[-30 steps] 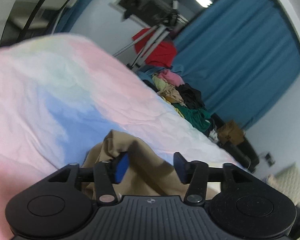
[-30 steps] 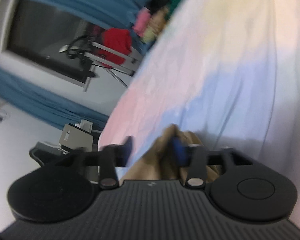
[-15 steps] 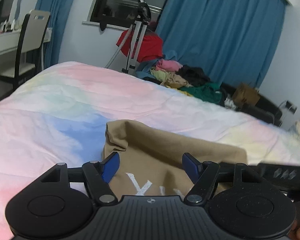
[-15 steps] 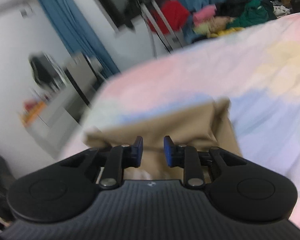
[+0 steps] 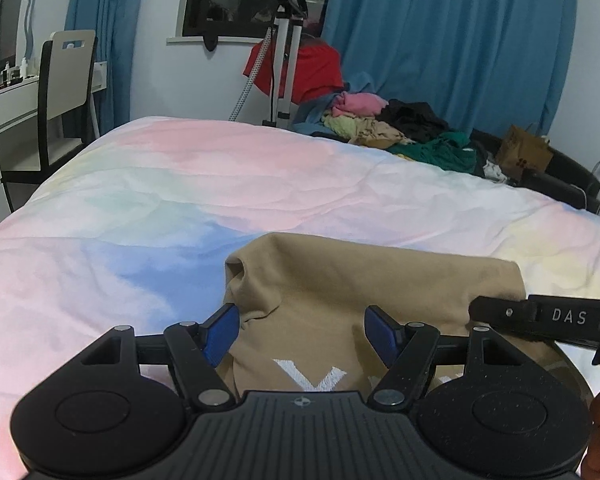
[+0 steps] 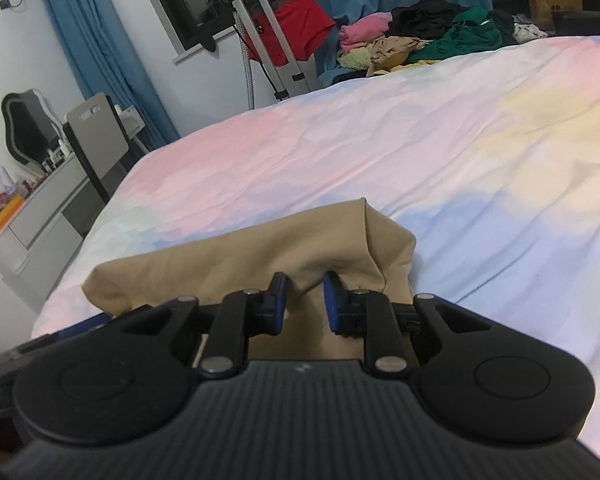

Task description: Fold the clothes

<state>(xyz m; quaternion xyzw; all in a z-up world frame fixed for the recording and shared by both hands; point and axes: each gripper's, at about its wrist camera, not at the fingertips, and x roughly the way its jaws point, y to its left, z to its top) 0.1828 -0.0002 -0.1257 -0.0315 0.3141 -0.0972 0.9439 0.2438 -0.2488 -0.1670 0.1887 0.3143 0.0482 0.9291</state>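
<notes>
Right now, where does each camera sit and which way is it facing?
Left wrist: on the left gripper, looking across the bed over the tan garment; open jaws, right gripper at its edge.
Right wrist: on the right gripper, same direction; its jaws are closing, tan garment between them.
Shared: garment, bed, clothes pile, chair.

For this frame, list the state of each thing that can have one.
tan garment: folded, lying on the bed
left gripper: open, fingers either side of the garment's edge
right gripper: closing, cloth between its fingers
curtain: drawn
clothes pile: unfolded, heaped beyond the bed
</notes>
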